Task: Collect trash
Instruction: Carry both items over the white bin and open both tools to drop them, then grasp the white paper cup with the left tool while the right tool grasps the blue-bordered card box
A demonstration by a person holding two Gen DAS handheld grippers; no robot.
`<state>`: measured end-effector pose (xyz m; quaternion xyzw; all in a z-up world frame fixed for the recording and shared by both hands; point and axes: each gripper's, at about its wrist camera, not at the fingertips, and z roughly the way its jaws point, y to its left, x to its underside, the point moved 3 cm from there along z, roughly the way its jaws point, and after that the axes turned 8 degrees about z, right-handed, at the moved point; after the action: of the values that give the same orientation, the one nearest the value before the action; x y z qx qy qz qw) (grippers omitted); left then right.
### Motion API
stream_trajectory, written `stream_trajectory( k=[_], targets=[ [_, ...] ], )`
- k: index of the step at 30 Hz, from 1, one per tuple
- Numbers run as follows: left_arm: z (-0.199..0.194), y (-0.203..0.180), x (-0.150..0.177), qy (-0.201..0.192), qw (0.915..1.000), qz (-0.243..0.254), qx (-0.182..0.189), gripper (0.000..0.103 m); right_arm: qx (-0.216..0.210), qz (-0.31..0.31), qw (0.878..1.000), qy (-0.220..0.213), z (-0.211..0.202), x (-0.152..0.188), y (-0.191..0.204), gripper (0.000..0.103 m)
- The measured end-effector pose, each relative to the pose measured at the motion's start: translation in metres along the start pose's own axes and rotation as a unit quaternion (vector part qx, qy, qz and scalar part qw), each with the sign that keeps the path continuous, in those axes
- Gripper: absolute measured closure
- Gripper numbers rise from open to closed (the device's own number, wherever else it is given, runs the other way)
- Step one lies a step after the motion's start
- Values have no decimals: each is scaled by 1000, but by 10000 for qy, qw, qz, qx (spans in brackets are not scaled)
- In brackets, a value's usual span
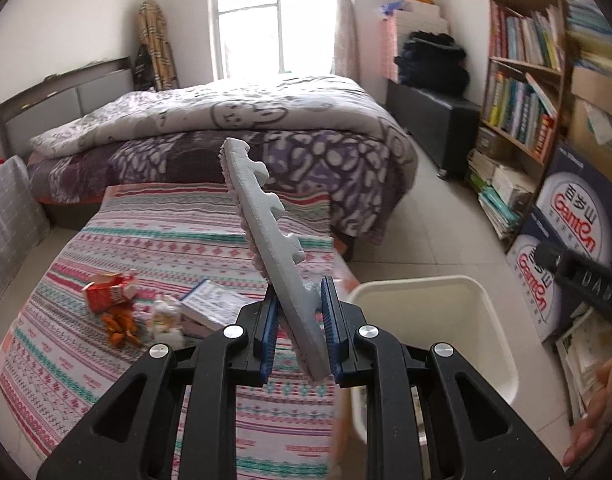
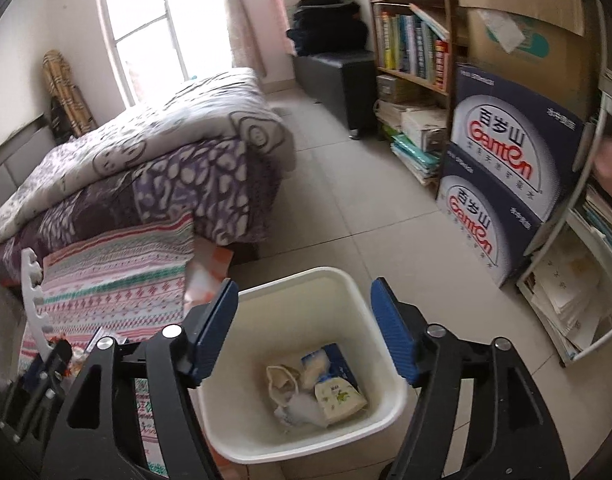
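Left wrist view shows your left gripper [image 1: 298, 322] clamped on the low end of a foam strip [image 1: 266, 216], its long axis rising up and away, tilted left. The bin [image 1: 457, 304] sits to its right, beside the striped table [image 1: 106, 320]. Your right gripper [image 2: 306, 332] hangs over the bin [image 2: 321, 276], jaws apart and empty. Swing the strip right, end-first.

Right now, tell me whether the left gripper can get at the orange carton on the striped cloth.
Probably not yet. The left gripper is shut on the foam strip, so its jaws are taken. The orange carton lies uncovered on the striped cloth, with nothing over it; dropping the strip into the white bin would free the gripper.
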<state>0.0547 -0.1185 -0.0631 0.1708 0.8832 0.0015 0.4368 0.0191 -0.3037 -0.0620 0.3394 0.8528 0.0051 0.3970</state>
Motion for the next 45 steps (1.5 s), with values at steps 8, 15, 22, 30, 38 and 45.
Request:
stream_trajectory(
  k=[8, 15, 22, 30, 38, 45],
  targets=[
    [11, -40, 8, 123, 9988, 421, 238, 81, 247, 426, 9987, -159, -3, -14, -36, 18],
    [15, -71, 13, 165, 9959, 725, 511, 80, 442, 854, 9951, -244, -5, -22, -62, 10],
    [12, -92, 15, 118, 9912, 983, 873, 38, 521, 1176, 9912, -303, -8, -25, -75, 9],
    [6, -83, 14, 134, 9912, 963, 896, 30, 463, 1408, 9887, -224, -6, -24, -74, 8],
    [7, -43, 11, 244, 9961, 645, 544, 23, 329, 1228, 9919, 60, 3, -11, -48, 7],
    [17, 16, 14, 537, 9983, 236, -12, 21, 137, 931, 9950, 322, 12, 5, -11, 7]
  ],
)
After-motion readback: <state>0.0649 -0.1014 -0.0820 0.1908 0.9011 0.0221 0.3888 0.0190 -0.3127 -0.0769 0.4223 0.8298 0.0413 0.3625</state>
